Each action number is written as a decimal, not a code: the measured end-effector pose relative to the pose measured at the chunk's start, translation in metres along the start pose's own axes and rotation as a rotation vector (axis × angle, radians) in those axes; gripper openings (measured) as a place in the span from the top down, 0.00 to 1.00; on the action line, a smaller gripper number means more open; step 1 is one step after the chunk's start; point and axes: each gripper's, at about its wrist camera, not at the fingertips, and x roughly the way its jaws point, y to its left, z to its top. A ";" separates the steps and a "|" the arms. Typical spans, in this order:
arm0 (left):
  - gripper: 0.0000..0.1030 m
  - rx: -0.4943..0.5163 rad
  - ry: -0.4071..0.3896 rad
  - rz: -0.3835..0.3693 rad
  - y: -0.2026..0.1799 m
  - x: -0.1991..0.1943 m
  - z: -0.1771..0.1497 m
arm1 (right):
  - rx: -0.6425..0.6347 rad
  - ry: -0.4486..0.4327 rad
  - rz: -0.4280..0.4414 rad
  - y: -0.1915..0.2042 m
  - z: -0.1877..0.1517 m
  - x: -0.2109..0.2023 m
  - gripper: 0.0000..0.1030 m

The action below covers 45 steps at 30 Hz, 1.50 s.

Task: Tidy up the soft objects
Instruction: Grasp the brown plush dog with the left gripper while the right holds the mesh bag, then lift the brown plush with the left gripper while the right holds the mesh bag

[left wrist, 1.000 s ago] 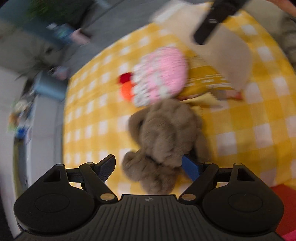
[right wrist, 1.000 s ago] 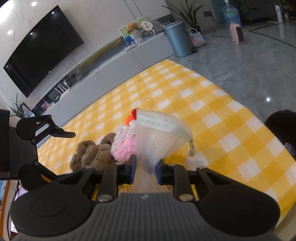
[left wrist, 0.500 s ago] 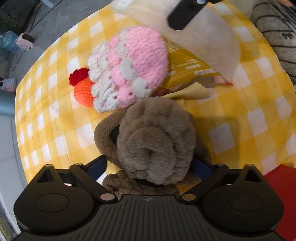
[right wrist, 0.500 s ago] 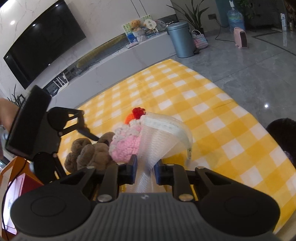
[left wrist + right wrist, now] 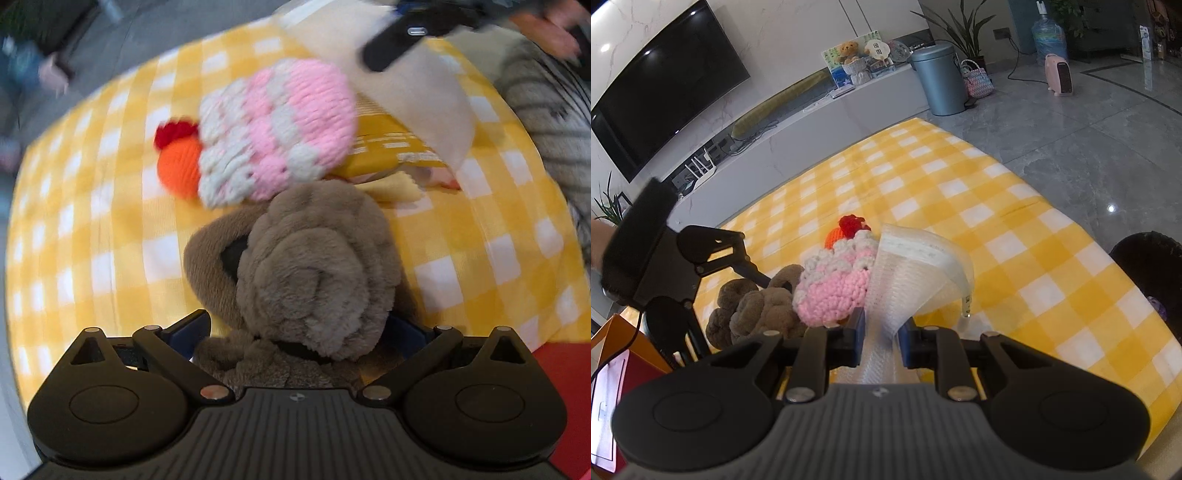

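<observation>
Hand-held gripper (image 5: 881, 338) over checked cloth (image 5: 960, 206), seemingly.

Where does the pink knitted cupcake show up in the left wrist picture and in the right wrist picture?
Left wrist view: the pink knitted cupcake lies upper centre, just beyond the brown plush dog.
Right wrist view: the cupcake sits left of centre, beside the mesh bag that the right gripper pinches.
Shared landmark: the brown plush dog next to the cupcake, on the yellow checked cloth.
</observation>
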 end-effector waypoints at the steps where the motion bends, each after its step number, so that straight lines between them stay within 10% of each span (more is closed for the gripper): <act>1: 0.00 0.032 -0.003 0.014 -0.004 -0.002 0.000 | -0.001 0.003 -0.004 0.000 0.000 0.001 0.82; 14: 0.04 -0.052 0.187 0.021 -0.012 0.004 0.056 | -0.014 0.012 -0.001 0.001 -0.002 0.002 0.83; 20: 0.31 -0.026 0.209 0.070 -0.033 -0.005 0.068 | -0.019 0.004 0.003 -0.001 -0.002 0.002 0.87; 26: 0.33 -0.012 0.237 0.118 -0.048 -0.020 0.060 | -0.026 0.016 0.003 -0.001 -0.003 0.005 0.89; 33: 0.33 -0.132 -0.023 0.350 -0.068 -0.078 0.044 | -0.020 0.016 0.007 -0.002 -0.004 0.005 0.90; 41: 0.33 -0.565 -0.421 0.702 -0.113 -0.147 0.035 | -0.031 -0.015 0.029 -0.001 -0.004 -0.001 0.95; 45: 0.33 -0.621 -0.442 0.931 -0.149 -0.175 0.048 | -0.037 -0.020 0.063 0.000 -0.006 -0.002 0.98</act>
